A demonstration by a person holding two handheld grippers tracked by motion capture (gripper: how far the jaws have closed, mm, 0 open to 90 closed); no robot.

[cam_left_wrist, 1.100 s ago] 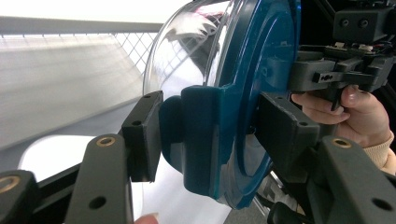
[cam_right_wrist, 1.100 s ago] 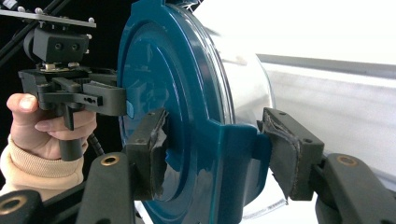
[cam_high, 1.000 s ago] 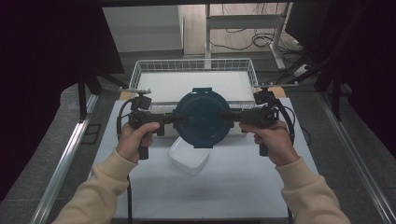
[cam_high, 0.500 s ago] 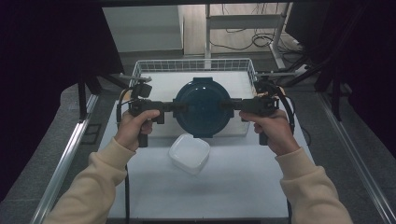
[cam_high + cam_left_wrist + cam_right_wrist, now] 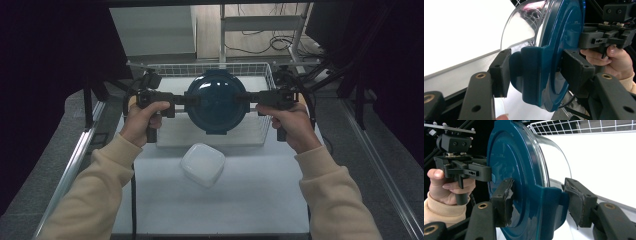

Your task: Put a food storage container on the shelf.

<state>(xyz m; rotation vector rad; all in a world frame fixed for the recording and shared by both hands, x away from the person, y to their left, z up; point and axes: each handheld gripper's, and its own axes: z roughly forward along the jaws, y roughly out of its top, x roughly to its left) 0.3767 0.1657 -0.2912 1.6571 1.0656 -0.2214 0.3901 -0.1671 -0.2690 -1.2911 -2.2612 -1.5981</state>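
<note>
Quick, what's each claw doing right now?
Left claw: shut on the blue lid's side tab.
Right claw: shut on the opposite tab.

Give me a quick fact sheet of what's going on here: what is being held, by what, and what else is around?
Held item: round container with a blue lid and clear body
Left gripper: jaws clamped on the lid's left tab
Right gripper: jaws clamped on the lid's right tab
Position: lifted, above the white wire basket
Also on the table: white square container, nearer the person
Hands: one on each gripper handle
</note>
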